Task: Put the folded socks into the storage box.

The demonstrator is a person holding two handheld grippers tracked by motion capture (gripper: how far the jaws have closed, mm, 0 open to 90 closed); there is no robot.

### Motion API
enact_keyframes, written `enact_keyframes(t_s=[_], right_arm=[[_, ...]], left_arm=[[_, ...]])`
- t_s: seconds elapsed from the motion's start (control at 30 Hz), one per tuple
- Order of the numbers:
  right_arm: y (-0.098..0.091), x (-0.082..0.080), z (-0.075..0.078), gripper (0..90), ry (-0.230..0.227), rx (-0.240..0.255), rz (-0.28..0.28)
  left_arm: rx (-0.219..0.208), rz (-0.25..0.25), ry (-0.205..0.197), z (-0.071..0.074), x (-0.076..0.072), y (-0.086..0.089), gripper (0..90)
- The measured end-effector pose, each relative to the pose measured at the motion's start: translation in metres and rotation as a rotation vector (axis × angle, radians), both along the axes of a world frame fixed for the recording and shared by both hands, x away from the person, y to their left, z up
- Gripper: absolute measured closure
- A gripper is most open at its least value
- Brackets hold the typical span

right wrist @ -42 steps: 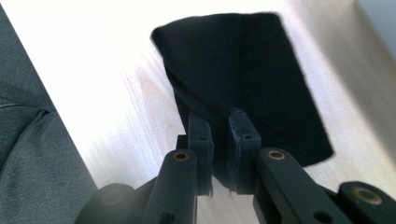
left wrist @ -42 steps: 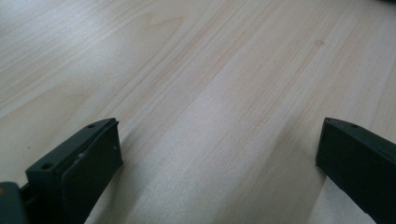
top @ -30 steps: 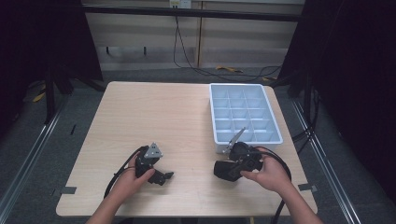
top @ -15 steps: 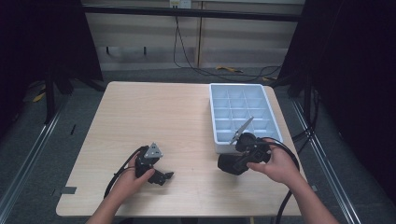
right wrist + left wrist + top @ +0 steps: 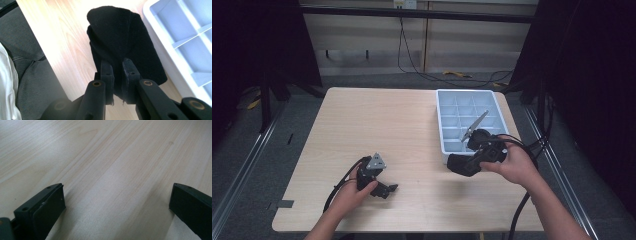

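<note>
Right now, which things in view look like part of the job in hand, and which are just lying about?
Seemingly in play:
- black cloth, pinched in the right gripper
- compartment tray, beside the cloth; visible cells look empty

Idle or background:
- left gripper, jaws apart over bare table, holding nothing
- cables on the floor beyond the table

My left gripper [image 5: 117, 210] sits low over the pale wooden table [image 5: 112, 162], its two black jaws spread wide apart at the near left and near right, with bare wood grain between them.
</note>
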State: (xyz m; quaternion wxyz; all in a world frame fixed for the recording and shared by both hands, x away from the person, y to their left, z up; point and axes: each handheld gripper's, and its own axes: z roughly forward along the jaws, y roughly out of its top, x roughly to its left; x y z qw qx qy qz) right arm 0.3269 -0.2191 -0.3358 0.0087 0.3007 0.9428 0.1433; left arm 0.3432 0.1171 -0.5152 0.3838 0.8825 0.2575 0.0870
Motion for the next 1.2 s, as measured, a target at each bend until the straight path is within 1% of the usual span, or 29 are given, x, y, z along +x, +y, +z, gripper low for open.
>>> enact_keyframes(t_s=[0.03,0.2,0.23,0.27,0.3,0.37,0.4,0.5,0.6,0.67,0.77,0.83,0.87,0.9,0.97,1.03,1.17,1.2], right_arm=[[0.000,0.003,0.003,81.8,0.002,-0.002,-0.002],[0.001,0.008,0.009,81.8,0.004,-0.013,-0.004],[0.001,0.011,0.012,81.8,0.010,-0.014,-0.016],[0.000,0.013,0.013,81.7,0.004,-0.020,-0.011],[0.000,0.014,0.014,81.8,0.007,-0.023,-0.007],[0.000,0.015,0.015,81.7,0.002,-0.020,-0.012],[0.000,0.018,0.016,81.7,-0.002,-0.034,-0.011],[0.000,0.020,0.018,81.7,-0.003,-0.034,-0.018],[-0.001,0.025,0.023,81.7,-0.014,-0.027,-0.036],[-0.002,0.028,0.025,81.7,-0.025,-0.029,-0.030],[-0.002,0.033,0.028,81.7,-0.031,-0.029,-0.043],[-0.002,0.034,0.028,81.7,-0.032,-0.026,-0.046],[-0.002,0.039,0.028,81.7,-0.038,-0.026,-0.051],[-0.001,0.041,0.028,81.7,-0.039,-0.032,-0.062],[-0.001,0.044,0.026,81.7,-0.038,-0.031,-0.062],[0.000,0.048,0.025,81.7,-0.041,-0.043,-0.072],[0.003,0.055,0.021,81.7,-0.050,-0.059,-0.073],[0.004,0.057,0.021,81.7,-0.046,-0.056,-0.082]], left_arm=[[0.000,0.000,0.000,0.000,0.000,0.000,0.0],[0.000,0.000,0.000,0.000,0.000,0.000,0.0],[0.000,0.000,0.000,0.000,0.000,0.000,0.0],[0.000,0.000,0.000,0.000,0.000,0.000,0.0],[0.000,0.000,0.000,0.000,0.000,0.000,0.0],[0.000,0.000,0.000,0.000,0.000,0.000,0.0],[0.000,0.000,0.001,0.000,0.000,0.000,0.0],[0.000,0.000,0.001,0.000,0.000,0.000,0.0],[0.000,0.001,0.001,0.000,0.000,0.000,0.0],[0.000,0.001,0.001,0.000,0.000,0.000,0.0],[0.001,-0.001,0.003,0.000,0.000,0.000,0.0],[0.001,-0.001,0.002,0.000,0.000,0.000,0.0],[0.001,-0.001,0.002,0.000,0.000,0.000,0.0],[0.002,-0.001,0.003,0.000,0.000,0.000,0.0],[0.002,-0.001,0.003,0.000,0.000,0.000,0.0],[0.002,-0.001,0.002,0.000,0.000,0.000,0.0],[0.002,-0.001,0.002,0.000,0.000,0.000,0.0],[0.002,-0.001,0.002,0.000,0.000,0.000,0.0]])
